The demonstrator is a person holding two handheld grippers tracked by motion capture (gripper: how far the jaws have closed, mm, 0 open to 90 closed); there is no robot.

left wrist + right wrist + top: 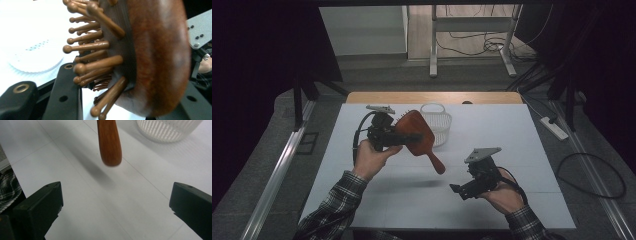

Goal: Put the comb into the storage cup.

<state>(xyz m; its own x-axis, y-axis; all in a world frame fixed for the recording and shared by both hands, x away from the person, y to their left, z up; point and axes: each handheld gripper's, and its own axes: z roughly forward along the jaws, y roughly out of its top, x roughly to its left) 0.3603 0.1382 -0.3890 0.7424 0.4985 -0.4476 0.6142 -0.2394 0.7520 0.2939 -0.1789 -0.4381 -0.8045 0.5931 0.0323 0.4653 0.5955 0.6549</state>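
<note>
Left tool (404, 136) clenched on brush (415, 132) head, held above worktop (512, 145), handle slanting down-right; right tool (460, 191) released, empty, near handle; basket (436, 120) beyond.

One wooden paddle hairbrush (414, 133) is hanging in the air just in front of one white slatted basket (436, 123). Two handheld grippers are flanking that basket: the left gripper (409, 137) just beside it, the right gripper (455, 190) farther toward the person. One white table (532, 165) is lying under the basket.
</note>
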